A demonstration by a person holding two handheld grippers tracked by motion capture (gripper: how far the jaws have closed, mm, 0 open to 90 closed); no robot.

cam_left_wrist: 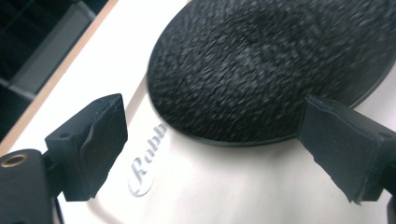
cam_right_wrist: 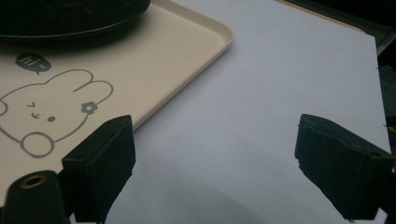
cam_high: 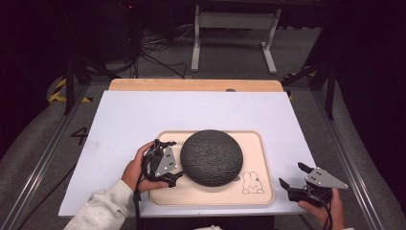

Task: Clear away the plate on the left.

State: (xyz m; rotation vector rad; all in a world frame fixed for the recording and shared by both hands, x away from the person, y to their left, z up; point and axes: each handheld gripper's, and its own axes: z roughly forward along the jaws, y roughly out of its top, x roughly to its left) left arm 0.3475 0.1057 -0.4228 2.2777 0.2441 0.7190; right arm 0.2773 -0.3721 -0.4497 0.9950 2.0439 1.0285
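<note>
My left claw (cam_high: 176, 168), wide open and empty, faces the woven dome (cam_high: 211, 156); I'd straddle its rim squarely. Right claw (cam_high: 293, 175) gapes idle.

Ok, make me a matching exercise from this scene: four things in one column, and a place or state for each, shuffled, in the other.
Things:
1. dark woven dome
2. rabbit drawing
3. left gripper
4. right gripper

Places or states:
A. open, over the white sheet to the right of the tray
B. printed at the tray's near right corner
C. resting in the middle of the tray
D. open, at the dome's left edge over the tray

Pairs: 1-C, 2-B, 3-D, 4-A
</note>
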